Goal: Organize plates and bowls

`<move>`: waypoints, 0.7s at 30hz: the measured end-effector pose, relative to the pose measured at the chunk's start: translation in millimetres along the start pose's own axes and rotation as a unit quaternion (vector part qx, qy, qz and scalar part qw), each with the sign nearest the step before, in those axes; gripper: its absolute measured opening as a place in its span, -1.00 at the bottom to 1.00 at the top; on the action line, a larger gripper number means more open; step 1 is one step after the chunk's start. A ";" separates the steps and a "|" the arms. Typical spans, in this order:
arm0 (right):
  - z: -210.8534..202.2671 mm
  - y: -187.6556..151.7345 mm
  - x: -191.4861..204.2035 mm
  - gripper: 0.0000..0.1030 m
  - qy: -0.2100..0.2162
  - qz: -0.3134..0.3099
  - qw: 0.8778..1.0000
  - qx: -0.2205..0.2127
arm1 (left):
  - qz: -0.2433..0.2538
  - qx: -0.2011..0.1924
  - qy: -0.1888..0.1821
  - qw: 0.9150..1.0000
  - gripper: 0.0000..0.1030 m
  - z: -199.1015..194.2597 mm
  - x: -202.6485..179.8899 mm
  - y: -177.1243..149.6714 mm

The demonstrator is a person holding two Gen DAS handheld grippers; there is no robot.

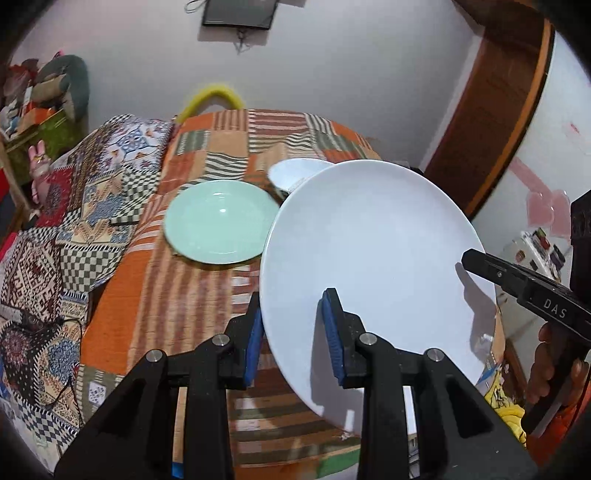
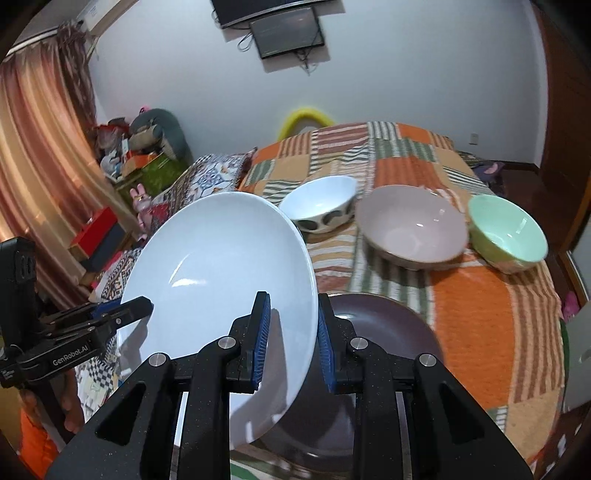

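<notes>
White plate point(image 1: 373, 251) clamped by both jaws, seemingly above bedspread point(image 1: 192, 288)

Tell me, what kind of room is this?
Most likely a bedroom: the dishes sit on a bed under a patchwork blanket, with a curtain alongside and a wall-mounted screen.

Bedroom clutter around the bed

A patchwork bedspread point(image 2: 480, 295) covers the bed; a wall screen point(image 2: 286, 35) hangs above, striped curtains point(image 2: 33, 155) at the left, a yellow hoop point(image 2: 304, 114) beyond the far edge.
</notes>
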State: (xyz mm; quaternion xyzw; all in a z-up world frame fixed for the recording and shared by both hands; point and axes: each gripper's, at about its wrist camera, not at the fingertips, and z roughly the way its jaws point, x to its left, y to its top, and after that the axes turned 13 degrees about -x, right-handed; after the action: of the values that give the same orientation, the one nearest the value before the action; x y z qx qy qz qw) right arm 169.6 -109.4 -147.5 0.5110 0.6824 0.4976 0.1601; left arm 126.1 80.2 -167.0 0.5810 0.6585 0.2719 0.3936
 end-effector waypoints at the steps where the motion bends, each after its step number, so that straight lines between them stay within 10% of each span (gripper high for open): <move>1: -2.2 -1.2 -4.4 -0.56 -0.002 0.004 1.000 0.000 | 0.005 0.001 -0.001 1.000 -0.40 1.4 -5.4 -0.3; 21: -14.0 -38.0 -78.7 -0.56 -0.058 0.056 0.996 0.039 | 0.067 0.065 -0.016 0.995 -0.40 63.5 -72.7 -18.8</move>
State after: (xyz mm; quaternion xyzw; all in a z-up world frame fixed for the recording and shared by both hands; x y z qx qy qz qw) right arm 172.5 -183.4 -196.0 0.5822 0.6609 0.4487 0.1512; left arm 169.8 -0.6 -202.1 0.6526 0.6280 0.2445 0.3463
